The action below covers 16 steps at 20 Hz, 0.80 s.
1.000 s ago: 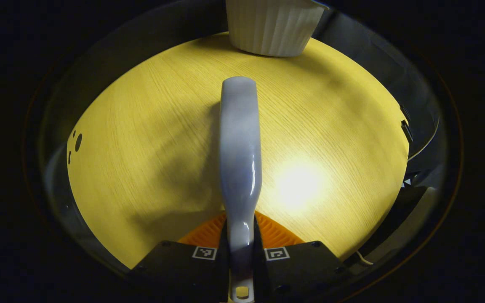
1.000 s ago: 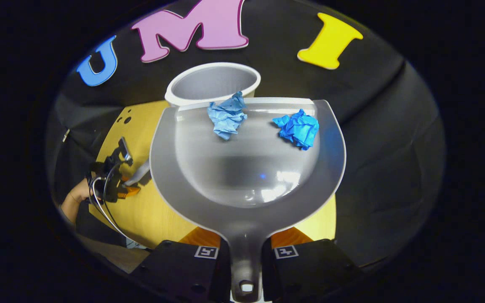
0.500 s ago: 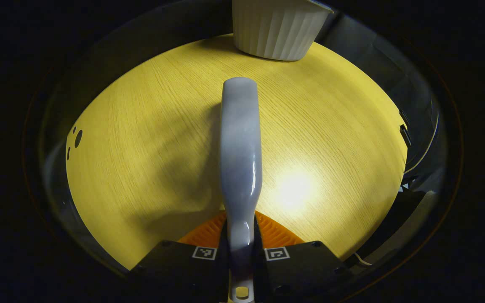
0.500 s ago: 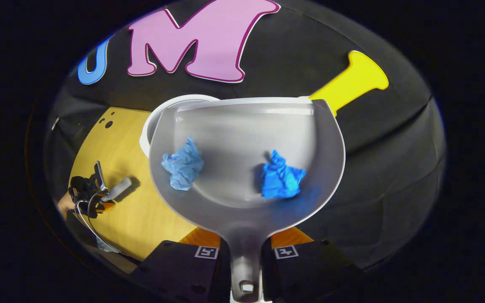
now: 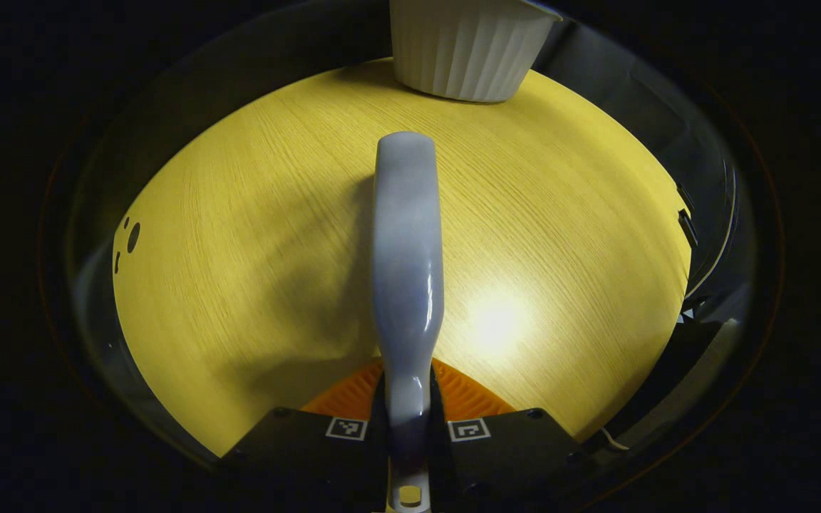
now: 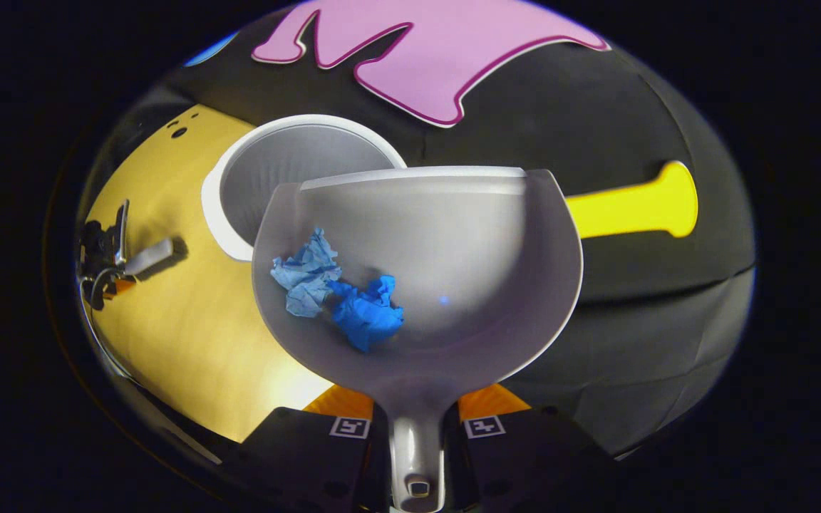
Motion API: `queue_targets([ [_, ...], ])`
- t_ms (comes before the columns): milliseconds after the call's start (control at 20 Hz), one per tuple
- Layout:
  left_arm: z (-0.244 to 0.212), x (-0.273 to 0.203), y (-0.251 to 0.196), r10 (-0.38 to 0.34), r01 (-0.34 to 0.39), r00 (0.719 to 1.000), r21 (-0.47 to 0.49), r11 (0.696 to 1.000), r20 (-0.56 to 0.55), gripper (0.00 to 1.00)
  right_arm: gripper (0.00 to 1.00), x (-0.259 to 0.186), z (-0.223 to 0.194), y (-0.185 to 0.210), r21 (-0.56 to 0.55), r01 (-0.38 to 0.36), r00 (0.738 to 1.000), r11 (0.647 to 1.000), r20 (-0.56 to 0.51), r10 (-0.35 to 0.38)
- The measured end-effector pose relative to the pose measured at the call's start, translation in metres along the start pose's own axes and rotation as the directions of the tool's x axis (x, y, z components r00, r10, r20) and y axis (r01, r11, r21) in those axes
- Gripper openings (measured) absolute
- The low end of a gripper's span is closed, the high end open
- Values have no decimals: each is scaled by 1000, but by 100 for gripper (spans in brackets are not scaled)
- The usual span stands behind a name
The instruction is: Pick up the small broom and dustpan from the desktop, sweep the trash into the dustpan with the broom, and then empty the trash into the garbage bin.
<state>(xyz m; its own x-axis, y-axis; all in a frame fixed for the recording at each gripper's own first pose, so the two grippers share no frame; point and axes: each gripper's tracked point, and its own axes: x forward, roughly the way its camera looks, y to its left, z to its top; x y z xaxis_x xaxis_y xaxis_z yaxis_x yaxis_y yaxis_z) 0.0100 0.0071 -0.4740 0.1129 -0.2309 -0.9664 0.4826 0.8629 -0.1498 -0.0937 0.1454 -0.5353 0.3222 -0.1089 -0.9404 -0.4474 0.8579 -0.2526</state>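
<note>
Left gripper [image 5: 408,427]: my fingers are clamped on the neck of the small broom [image 5: 408,271], one pad on each side. Its pale handle body runs straight ahead of the fingertips, held above the desktop [image 5: 239,235]. I can't see bristles from here; they must be under the handle. Far ahead of the broom's tip stands the ribbed white garbage bin [image 5: 464,50], on the far edge of the wood. The wood in front of my fingers looks swept; no scraps on it.

Right gripper [image 6: 416,427]: my fingers are closed on the stem of the dustpan [image 6: 453,235], which opens out ahead of them and is lifted off the desktop. Two crumpled paper scraps lie inside, a pale blue one [image 6: 303,274] and a deeper blue one [image 6: 368,317], touching each other and gathered left of the stem line toward the pan's left wall. The pan looks tipped to that side. The bin's open mouth [image 6: 289,171] sits ahead and to the left of my fingers, partly behind the pan's front lip. Further left, I see the other gripper holding the broom low over the wood.

Progress, as I judge it: pick-up done, sweeping done, trash is aboard. Left to do: bring the pan's lip over the bin mouth and tip so both scraps slide out. Nothing is in the bin yet that I can see.
</note>
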Motion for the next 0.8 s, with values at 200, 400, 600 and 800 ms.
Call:
queue_targets([
  [200,0,1,0,3,-3,1000,-4,1000,3,27,33,-3,21,-17,-129,58,998,990,-13,-60],
  [400,0,1,-1,3,-3,1000,-8,1000,6,27,33,-1,41,-29,-242,87,995,967,-32,-97],
  [600,1,1,0,2,-2,1000,-6,1000,5,27,33,-3,50,-31,-383,111,990,917,-33,-134],
  [800,2,2,-1,1,-1,1000,-8,1000,6,27,33,-3,57,-23,-456,95,990,885,-47,-131],
])
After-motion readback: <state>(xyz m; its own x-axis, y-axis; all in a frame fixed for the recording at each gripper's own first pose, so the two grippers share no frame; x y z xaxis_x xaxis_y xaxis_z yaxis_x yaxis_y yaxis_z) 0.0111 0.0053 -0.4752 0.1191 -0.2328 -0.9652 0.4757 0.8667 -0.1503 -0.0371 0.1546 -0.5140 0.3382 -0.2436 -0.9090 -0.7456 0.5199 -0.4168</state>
